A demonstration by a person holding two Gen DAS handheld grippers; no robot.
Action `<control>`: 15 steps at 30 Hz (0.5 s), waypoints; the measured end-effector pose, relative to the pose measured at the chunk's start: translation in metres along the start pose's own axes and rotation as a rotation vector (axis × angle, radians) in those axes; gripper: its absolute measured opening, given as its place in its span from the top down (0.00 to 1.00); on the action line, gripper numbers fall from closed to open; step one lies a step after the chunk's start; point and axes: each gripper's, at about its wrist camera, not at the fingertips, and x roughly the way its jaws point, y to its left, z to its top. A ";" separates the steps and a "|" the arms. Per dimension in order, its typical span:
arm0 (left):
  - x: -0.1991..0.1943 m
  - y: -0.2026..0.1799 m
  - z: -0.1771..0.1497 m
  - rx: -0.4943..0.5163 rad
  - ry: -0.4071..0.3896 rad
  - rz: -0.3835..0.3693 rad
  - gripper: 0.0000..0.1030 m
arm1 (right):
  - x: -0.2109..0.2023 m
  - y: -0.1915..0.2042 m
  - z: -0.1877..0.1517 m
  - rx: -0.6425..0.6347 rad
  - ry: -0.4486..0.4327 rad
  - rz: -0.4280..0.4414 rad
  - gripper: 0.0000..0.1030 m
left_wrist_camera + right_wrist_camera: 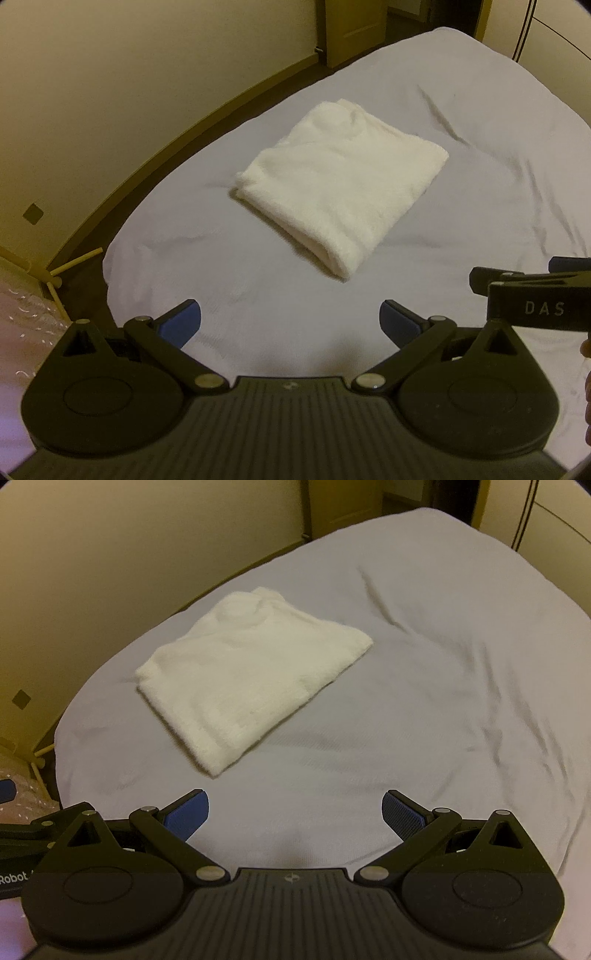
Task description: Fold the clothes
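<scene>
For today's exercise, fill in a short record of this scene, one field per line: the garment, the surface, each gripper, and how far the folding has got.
garment: white fluffy garment, folded into a compact rectangle
surface: pale grey bedsheet, lightly creased
left gripper: open, empty, short of the garment
right gripper: open, empty, short of the garment
contact: neither gripper touches the garment
folding: looks finished or nearly so

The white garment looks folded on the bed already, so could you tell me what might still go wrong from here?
1. The white garment is thick and soft; a pinch by the open left claw could catch only the top layer and undo the fold.
2. It lies towards the bed sheet's wall-side edge, so a push could slide it off.
3. The right claw, also open, is close beside the left; they could collide.
</scene>
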 end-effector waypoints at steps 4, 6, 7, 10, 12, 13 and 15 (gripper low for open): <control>0.012 0.001 0.010 0.006 0.010 0.003 0.01 | 0.011 -0.001 0.008 0.017 0.016 -0.006 0.00; 0.017 0.002 0.013 0.008 0.015 0.005 0.01 | 0.016 -0.001 0.012 0.022 0.023 -0.009 0.00; 0.020 0.003 0.014 0.006 0.019 0.006 0.01 | 0.018 -0.001 0.014 0.024 0.025 -0.011 0.00; 0.027 0.005 0.018 0.002 0.031 0.004 0.01 | 0.023 0.000 0.018 0.030 0.033 -0.013 0.00; 0.032 0.006 0.022 -0.004 0.039 -0.005 0.01 | 0.025 0.000 0.021 0.032 0.036 -0.013 0.00; 0.034 0.008 0.023 -0.010 0.044 -0.012 0.01 | 0.025 0.000 0.022 0.033 0.037 -0.013 0.00; 0.036 0.011 0.025 -0.025 0.047 -0.025 0.01 | 0.026 0.000 0.024 0.034 0.038 -0.014 0.00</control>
